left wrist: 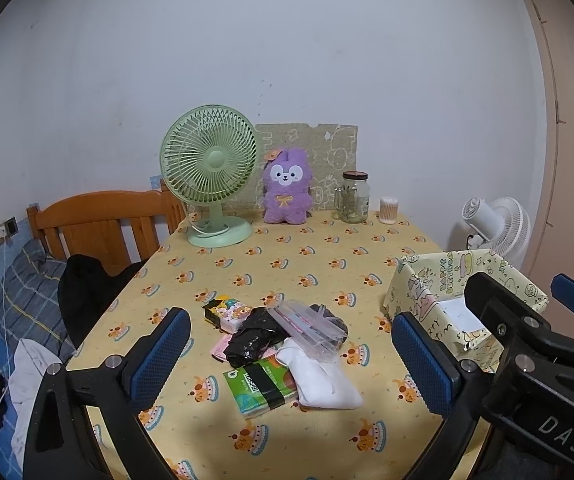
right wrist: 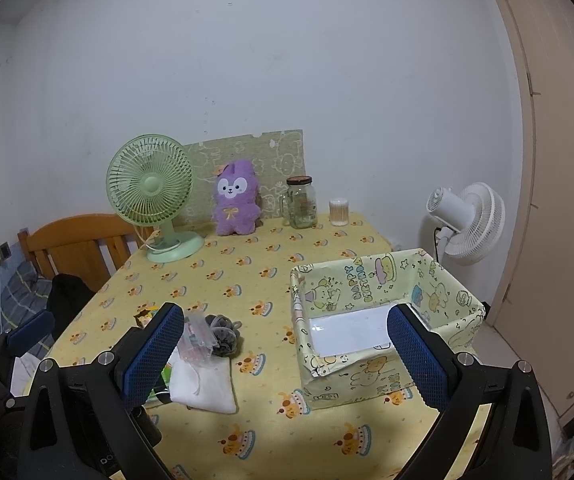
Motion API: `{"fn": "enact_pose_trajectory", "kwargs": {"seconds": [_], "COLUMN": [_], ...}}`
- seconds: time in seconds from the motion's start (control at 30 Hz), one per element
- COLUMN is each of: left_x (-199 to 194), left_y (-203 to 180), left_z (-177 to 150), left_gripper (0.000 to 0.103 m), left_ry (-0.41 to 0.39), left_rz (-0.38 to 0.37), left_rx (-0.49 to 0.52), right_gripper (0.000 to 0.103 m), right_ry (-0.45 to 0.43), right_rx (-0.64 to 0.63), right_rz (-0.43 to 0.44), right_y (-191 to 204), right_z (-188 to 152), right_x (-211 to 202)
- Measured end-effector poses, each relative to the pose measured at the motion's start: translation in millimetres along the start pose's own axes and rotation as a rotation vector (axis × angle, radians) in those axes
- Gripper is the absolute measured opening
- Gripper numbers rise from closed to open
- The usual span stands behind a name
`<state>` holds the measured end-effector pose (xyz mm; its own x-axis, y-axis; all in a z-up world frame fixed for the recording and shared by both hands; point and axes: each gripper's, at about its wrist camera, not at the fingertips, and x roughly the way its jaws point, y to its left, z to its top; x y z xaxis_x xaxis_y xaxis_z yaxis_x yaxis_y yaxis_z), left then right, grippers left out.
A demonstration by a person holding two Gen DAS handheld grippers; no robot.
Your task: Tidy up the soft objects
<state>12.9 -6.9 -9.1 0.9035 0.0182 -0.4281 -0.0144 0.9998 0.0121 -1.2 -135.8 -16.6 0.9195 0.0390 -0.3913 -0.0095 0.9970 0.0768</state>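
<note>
On the near half of the yellow-clothed surface (left wrist: 287, 264) lies a small heap of soft things: a white folded cloth (left wrist: 319, 380), a crumpled black plastic bag (left wrist: 253, 338), a clear zip pouch (left wrist: 311, 326) lying across the top, a green tissue pack (left wrist: 261, 386) at the front, and a printed packet (left wrist: 223, 312) at the back, all touching or overlapping. To their right stands the open paper-wrapped box (right wrist: 371, 280), nearly empty but for a white sheet on its floor, which I take to be where they go. Both the left gripper (left wrist: 287, 356) and the right gripper (right wrist: 287, 356) hover above the surface with jaws spread wide, holding nothing. Everything in the heap looks light and limp. The cloth should pinch easily at a folded edge or its thick middle; the black bag will crush, so a bunched ridge is best. The clear pouch looks slick and flat, so I would take it by its raised edge, and it probably has to come off first.
</note>
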Motion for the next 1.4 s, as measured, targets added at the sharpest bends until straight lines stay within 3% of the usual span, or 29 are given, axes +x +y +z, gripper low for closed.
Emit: {"fn": "enact_pose_trajectory", "kwargs": {"seconds": [0.8, 1.4], "left_x": [25, 74], "left_y": [6, 34], "left_z": [-7, -27], "left_gripper": [0.092, 0.088], "left_ry": [0.026, 0.132], "left_rz": [0.019, 0.056], "left_rx": [0.021, -0.005], "right_gripper": [0.102, 0.099], "right_ry": [0.031, 0.136], "right_rx": [-0.024, -0.054], "right_rz": [0.028, 0.072], "right_y": [20, 52], "right_z": [-5, -25], "right_x": [31, 87]}}
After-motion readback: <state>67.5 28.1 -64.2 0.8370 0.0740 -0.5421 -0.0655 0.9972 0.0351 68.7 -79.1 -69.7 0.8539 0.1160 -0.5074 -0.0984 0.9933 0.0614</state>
